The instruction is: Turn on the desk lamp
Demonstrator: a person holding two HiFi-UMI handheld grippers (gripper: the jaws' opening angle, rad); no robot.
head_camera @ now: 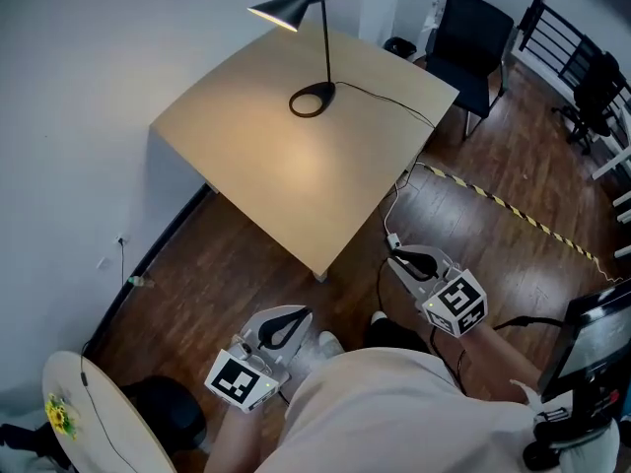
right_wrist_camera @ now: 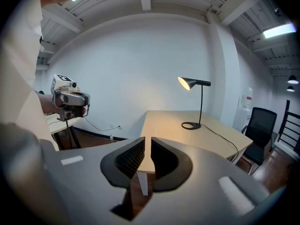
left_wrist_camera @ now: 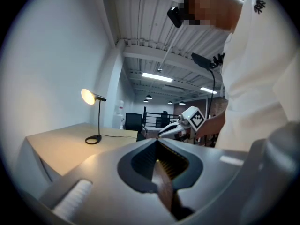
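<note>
The desk lamp [head_camera: 326, 52] is standing near the far corner of the surface [head_camera: 296, 175], well apart from both grippers. The head view is showing its shade [head_camera: 281, 10] mostly from above as a dark top, while both gripper views are catching the underside glowing. The left gripper [head_camera: 286, 323] is hanging low by the person's body, jaws pressed together on nothing. The right gripper [head_camera: 414, 261] is keeping only a thin slit between its empty jaws.
</note>
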